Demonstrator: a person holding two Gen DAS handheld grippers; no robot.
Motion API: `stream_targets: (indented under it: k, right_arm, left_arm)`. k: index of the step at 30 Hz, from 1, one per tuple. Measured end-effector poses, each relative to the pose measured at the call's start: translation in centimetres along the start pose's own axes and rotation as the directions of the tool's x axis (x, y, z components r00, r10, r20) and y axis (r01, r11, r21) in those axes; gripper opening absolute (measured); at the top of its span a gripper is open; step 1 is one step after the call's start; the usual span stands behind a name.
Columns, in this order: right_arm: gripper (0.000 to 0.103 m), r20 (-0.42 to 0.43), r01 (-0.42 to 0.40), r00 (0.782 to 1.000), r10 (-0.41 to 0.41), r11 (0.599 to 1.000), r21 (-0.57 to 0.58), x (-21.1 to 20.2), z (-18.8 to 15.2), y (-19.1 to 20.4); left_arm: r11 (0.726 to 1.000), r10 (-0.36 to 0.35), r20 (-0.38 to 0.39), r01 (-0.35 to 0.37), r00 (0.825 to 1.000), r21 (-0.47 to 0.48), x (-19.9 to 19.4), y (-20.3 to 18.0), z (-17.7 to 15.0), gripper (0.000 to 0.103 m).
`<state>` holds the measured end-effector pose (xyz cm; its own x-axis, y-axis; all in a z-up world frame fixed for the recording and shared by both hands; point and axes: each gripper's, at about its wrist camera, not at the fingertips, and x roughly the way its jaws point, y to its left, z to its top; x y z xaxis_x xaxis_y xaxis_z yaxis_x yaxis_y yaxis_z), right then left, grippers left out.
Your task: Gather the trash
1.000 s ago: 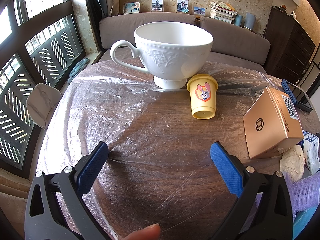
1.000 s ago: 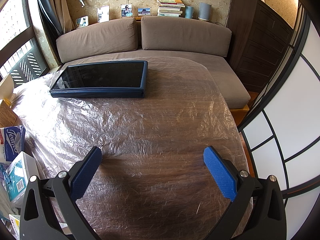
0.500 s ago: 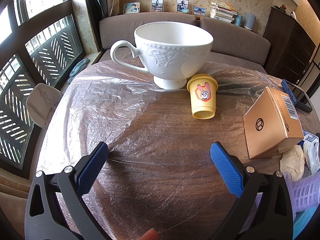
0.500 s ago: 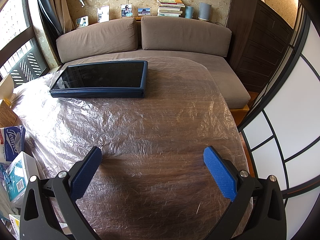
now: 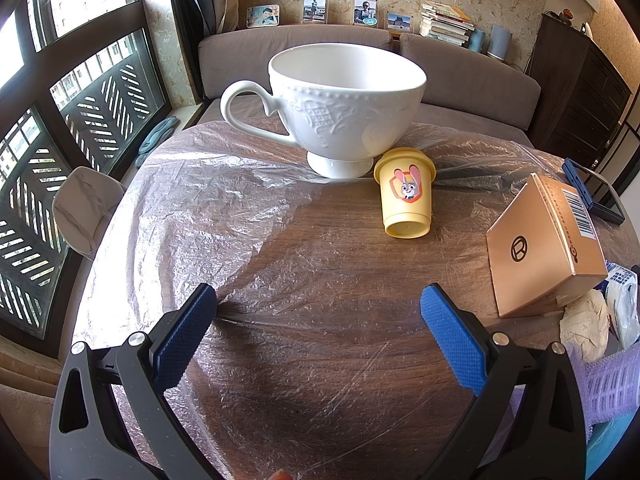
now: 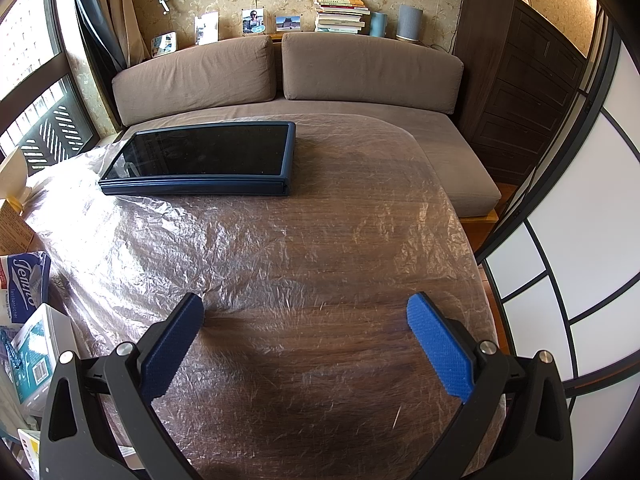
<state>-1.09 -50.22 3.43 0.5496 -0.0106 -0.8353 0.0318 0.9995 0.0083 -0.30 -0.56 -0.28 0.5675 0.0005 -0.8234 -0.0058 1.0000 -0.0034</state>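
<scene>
The left gripper [image 5: 318, 306] hovers low over the film-covered wooden table [image 5: 320, 248], jaws spread wide and holding nothing; a yellow paper cup [image 5: 405, 200] with a cartoon rabbit lies tipped ahead, slightly right of the gap, just beside a white teacup [image 5: 344, 106]. A gold carton [image 5: 536, 248] and a crumpled tissue [image 5: 582, 322] sit right, by a purple basket [image 5: 610, 384]. The right gripper [image 6: 306, 316], equally wide and empty, faces bare table, with a dark tablet [image 6: 200, 158] beyond.

Right claw [image 6: 305, 322] spread wide, tablet [image 6: 200, 158] beyond
</scene>
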Motion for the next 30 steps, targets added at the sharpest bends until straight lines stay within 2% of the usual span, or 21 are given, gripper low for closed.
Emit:
stream_targets:
  k: [12,16,17,19,20,22,23,24,27,28,29,30]
  right_arm:
    - [0.099,0.000,0.000,1.000,0.000,1.000,0.000,0.0,0.0,0.1]
    - [0.099,-0.005,-0.003,1.000,0.003,1.000,-0.010,-0.1,0.0,0.3]
    - [0.099,-0.021,-0.008,1.000,0.007,1.000,-0.021,-0.1,0.1,0.3]
    - [0.099,-0.032,0.040,0.999,-0.040,0.999,0.013,-0.9,0.0,0.0]
    - [0.099,-0.014,0.046,0.999,-0.046,0.999,0.025,-1.7,-0.1,0.1]
    - [0.099,0.068,-0.008,0.998,0.009,1.000,-0.022,-4.7,-1.3,1.1]
    - [0.099,0.094,-0.007,0.995,0.011,0.999,-0.047,-5.8,-1.9,1.7]
    - [0.099,0.145,-0.007,0.989,0.021,0.995,-0.096,-8.0,-3.1,2.7]
    - [0.099,0.207,-0.053,0.974,0.090,0.983,-0.175,-12.4,-5.2,3.5]
    - [0.099,0.211,-0.078,0.970,0.120,0.978,-0.195,-13.3,-5.9,3.7]
    - [0.099,0.207,-0.101,0.968,0.145,0.972,-0.212,-14.1,-6.4,4.2]
    - [0.099,0.188,-0.125,0.967,0.172,0.963,-0.238,-14.4,-7.1,5.0]
  left_arm:
    - [1.000,-0.009,-0.015,0.009,1.000,-0.004,-0.7,0.3,-0.2,0.102]
    - [0.992,-0.081,0.090,0.089,0.993,-0.088,-4.6,1.1,-0.4,0.102]
    - [0.989,-0.105,0.128,0.117,0.986,-0.091,-6.3,1.1,-0.4,0.102]
    - [0.985,-0.147,0.199,0.162,0.969,-0.060,-9.6,0.5,-0.6,0.102]
    - [0.982,-0.171,0.219,0.184,0.961,-0.038,-10.9,0.1,-0.8,0.102]
    - [0.965,-0.263,0.244,0.259,0.934,0.046,-14.1,-1.2,-1.7,0.102]
    - [0.957,-0.290,0.245,0.280,0.925,0.075,-15.0,-1.7,-1.9,0.102]
    - [0.943,-0.331,0.244,0.308,0.912,0.125,-16.3,-2.5,-2.6,0.102]
    - [0.889,-0.438,0.203,0.389,0.876,0.240,-18.7,-5.1,-5.0,0.102]
    - [0.871,-0.468,0.175,0.418,0.866,0.259,-18.9,-5.7,-5.6,0.102]
    - [0.841,-0.507,0.123,0.458,0.853,0.288,-18.9,-6.9,-6.4,0.102]
    - [0.829,-0.520,0.104,0.472,0.848,0.301,-18.7,-7.6,-6.9,0.102]
